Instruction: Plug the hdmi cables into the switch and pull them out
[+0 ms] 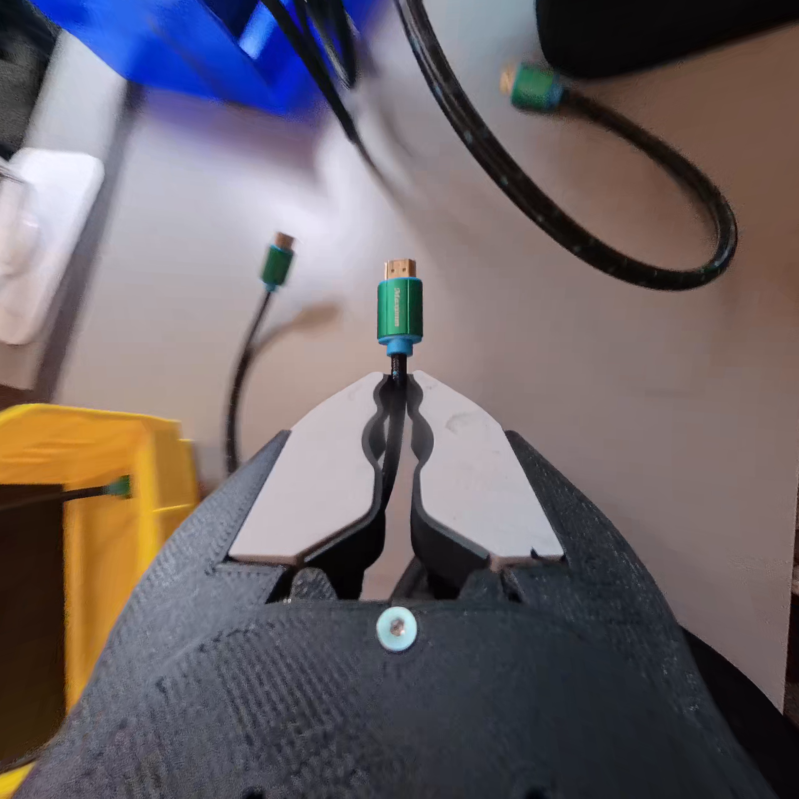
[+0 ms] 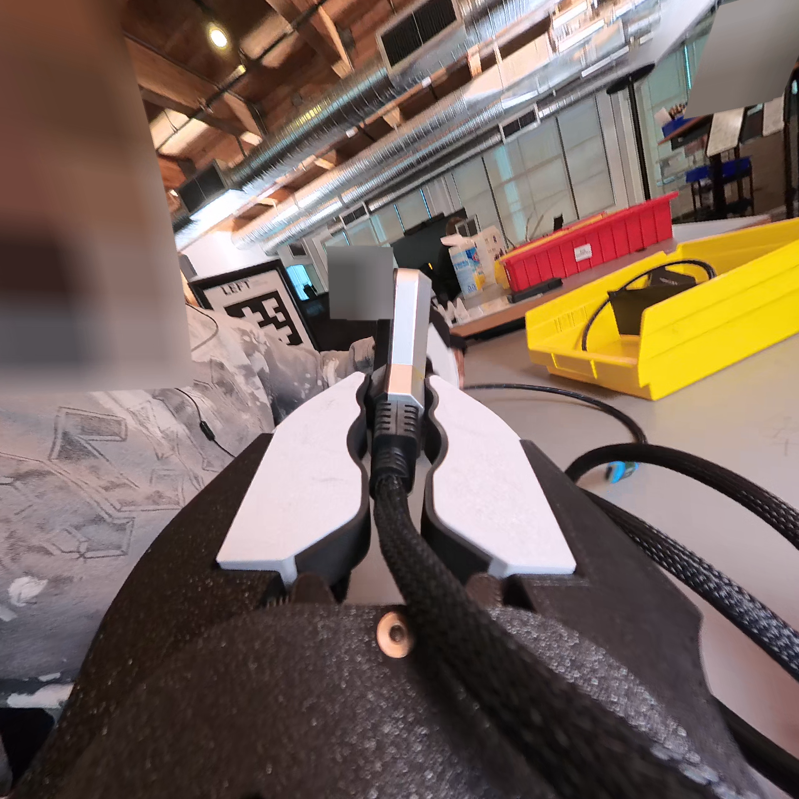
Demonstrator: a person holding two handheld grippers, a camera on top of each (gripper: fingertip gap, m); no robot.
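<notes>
My left gripper is shut on the black braided cord of an HDMI cable, just behind its green plug. The plug's gold tip points straight ahead over the pale table. Two more green HDMI plugs lie on the table, one at the left and one at the upper right. My right gripper is shut on the silver switch, held upright on edge by its lower end. The switch's thick black braided cord runs back between the fingers. The switch's ports are hidden.
A yellow bin with another green plug stands at the lower left, a blue bin at the top. In the right wrist view a yellow bin with a black box, a red bin and a person's patterned sleeve show.
</notes>
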